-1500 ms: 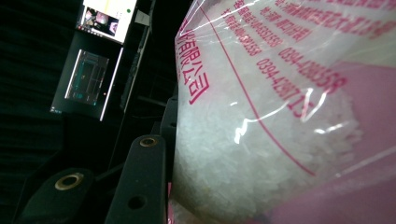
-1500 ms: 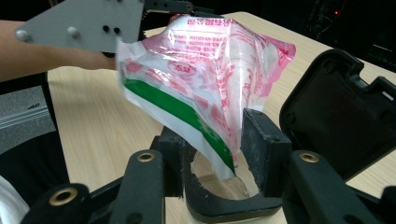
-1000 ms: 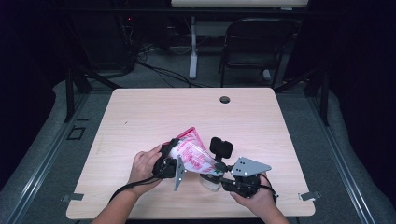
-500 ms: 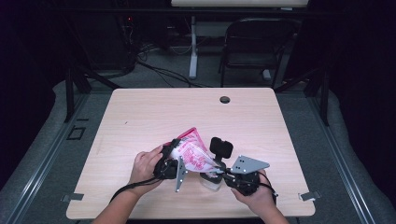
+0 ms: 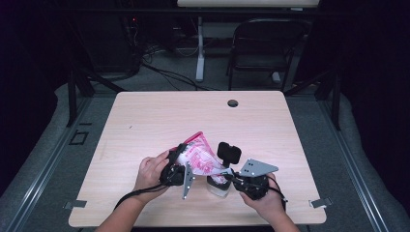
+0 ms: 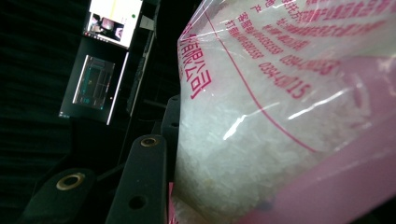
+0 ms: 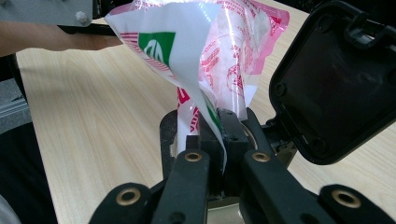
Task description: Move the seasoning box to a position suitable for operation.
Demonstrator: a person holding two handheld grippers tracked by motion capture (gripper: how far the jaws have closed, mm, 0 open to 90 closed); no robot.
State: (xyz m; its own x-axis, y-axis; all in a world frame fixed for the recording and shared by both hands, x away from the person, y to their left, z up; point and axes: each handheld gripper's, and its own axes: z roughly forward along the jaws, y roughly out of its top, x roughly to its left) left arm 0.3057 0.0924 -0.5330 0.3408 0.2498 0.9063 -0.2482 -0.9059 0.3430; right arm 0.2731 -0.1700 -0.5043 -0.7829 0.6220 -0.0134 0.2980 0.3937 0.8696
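With the left tool (image 5: 180,166) clamping the tilted bag (image 5: 202,157) of white granules above the open container (image 5: 217,186) on the table (image 5: 145,125), and the right tool (image 7: 212,140) pinching its lower corner, any slip could spill granules.

Red digits reading "0394-4" and "15", beside Chinese characters too skewed to read, run across the clear plastic bag (image 6: 289,93).

High view sits above the near edge of the wooden table (image 5: 145,121), looking forward and down from fairly far. Both gripper views ride super close, looking along their own jaws. All three share the pink-printed plastic bag (image 5: 200,157) (image 6: 280,116) (image 7: 210,51).
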